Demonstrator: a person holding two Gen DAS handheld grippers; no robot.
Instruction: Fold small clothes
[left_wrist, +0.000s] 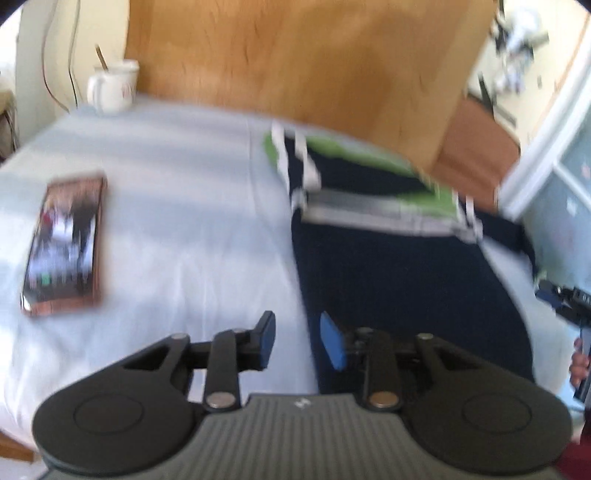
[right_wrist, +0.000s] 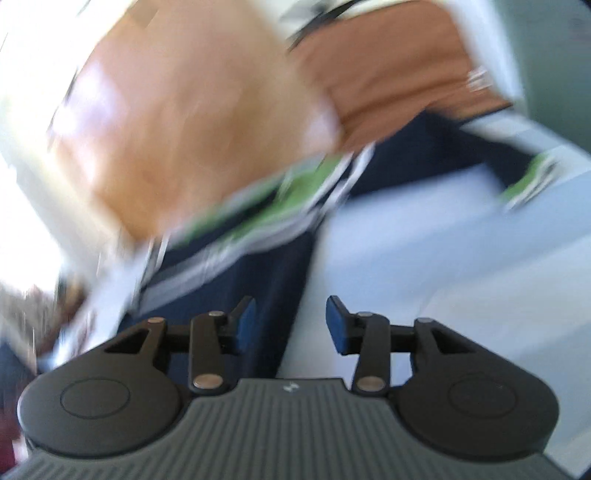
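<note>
A small navy garment (left_wrist: 399, 266) with green and white striped trim lies flat on a pale sheet (left_wrist: 177, 221), toward the right in the left wrist view. My left gripper (left_wrist: 297, 339) hovers over the garment's left edge, jaws apart, nothing between the blue pads. In the blurred right wrist view the same navy garment (right_wrist: 258, 273) runs from the centre toward the upper right, with green and white trim. My right gripper (right_wrist: 290, 325) stands open above the garment's right edge and the sheet (right_wrist: 424, 266), holding nothing. The right gripper's black body (left_wrist: 569, 299) shows at the far right edge.
A phone (left_wrist: 66, 240) with a lit screen lies on the sheet at the left. A white mug (left_wrist: 112, 86) with a stick in it stands at the back left. A wooden headboard (left_wrist: 295, 55) rises behind the sheet. A white door frame (left_wrist: 532, 162) stands at the right.
</note>
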